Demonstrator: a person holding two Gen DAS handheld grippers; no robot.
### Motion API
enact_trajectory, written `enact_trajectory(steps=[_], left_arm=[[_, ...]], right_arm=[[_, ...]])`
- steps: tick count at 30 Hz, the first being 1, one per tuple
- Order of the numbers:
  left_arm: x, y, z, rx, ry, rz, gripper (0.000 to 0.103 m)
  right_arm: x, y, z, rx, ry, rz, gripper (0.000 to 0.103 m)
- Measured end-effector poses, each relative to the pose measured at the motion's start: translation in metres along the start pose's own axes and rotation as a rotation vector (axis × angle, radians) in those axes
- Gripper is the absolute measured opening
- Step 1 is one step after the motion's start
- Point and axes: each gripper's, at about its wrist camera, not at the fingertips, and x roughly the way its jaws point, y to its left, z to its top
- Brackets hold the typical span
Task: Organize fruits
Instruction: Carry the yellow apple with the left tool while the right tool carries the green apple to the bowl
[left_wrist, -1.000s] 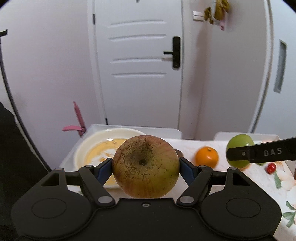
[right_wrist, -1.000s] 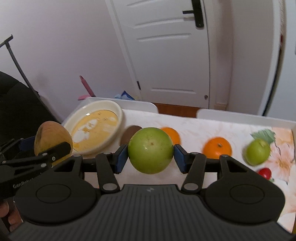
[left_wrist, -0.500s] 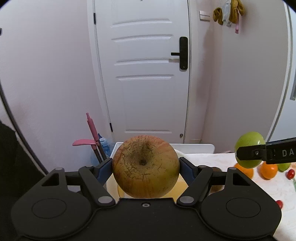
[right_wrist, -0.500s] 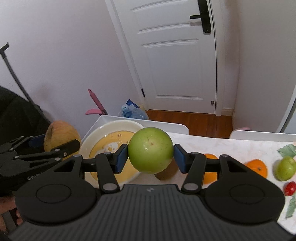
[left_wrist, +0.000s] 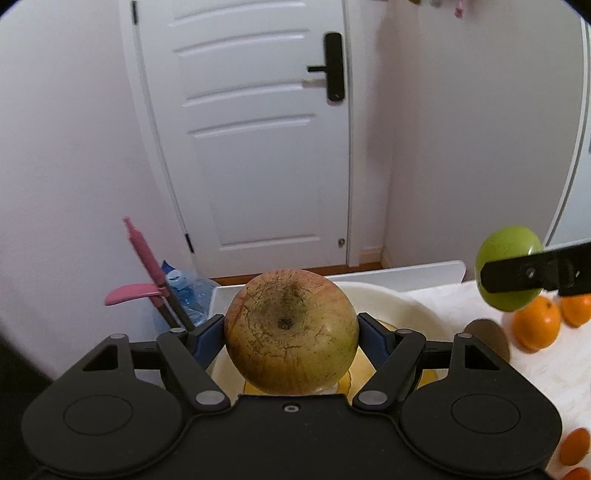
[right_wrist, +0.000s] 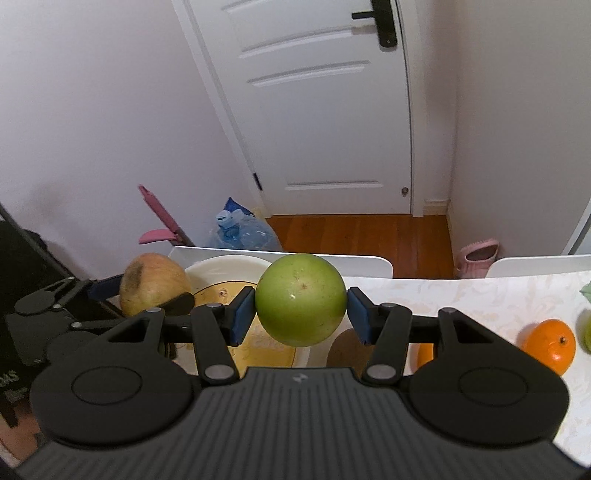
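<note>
My left gripper (left_wrist: 291, 336) is shut on a brownish russet apple (left_wrist: 291, 330), held over the near side of a cream bowl (left_wrist: 399, 306) with a yellow inside. My right gripper (right_wrist: 301, 314) is shut on a green apple (right_wrist: 301, 299), its blue pads pressing both sides, just right of the bowl (right_wrist: 229, 264). In the right wrist view the russet apple (right_wrist: 155, 282) hangs at the bowl's left rim. In the left wrist view the green apple (left_wrist: 508, 269) shows at the right edge. Oranges (left_wrist: 535, 326) and a brown kiwi (left_wrist: 487, 334) lie on the table.
The table has a pale floral cloth (right_wrist: 461, 299); another orange (right_wrist: 550, 345) lies on it at the right. White chair backs (right_wrist: 362, 264) stand at its far edge. Beyond are a water bottle (right_wrist: 243, 234), a pink dustpan handle (right_wrist: 162, 221), a pink slipper (right_wrist: 476, 254) and a white door.
Both grippers have swung left with their apples still gripped. The bowl now lies under and behind the fruits, and the oranges have slid to the right of both views.
</note>
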Motion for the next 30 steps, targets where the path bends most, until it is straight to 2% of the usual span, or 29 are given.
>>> enact_trajectory(steps=[7,18,19,22,30], left_arm=[[0.04,-0.009,0.002,0.054,0.023,-0.032,0.079],[0.057,-0.008,-0.002,0.079,0.048,-0.025,0.08],[0.057,-0.008,-0.002,0.079,0.048,-0.025,0.081],[0.049,-0.007,0.006,0.085,0.002,-0.022,0.103],[0.016,0.006,-0.002,0.04,0.002,-0.029,0.103]], right_arm=[[0.014,-0.008,-0.001,0.023,0.023,-0.037,0.069],[0.018,-0.011,0.0,0.039,0.036,-0.047,0.069],[0.018,-0.01,0.0,0.037,0.036,-0.047,0.069],[0.017,-0.011,0.005,0.03,0.031,-0.044,0.069],[0.016,-0.004,0.006,-0.031,0.033,-0.011,0.069]])
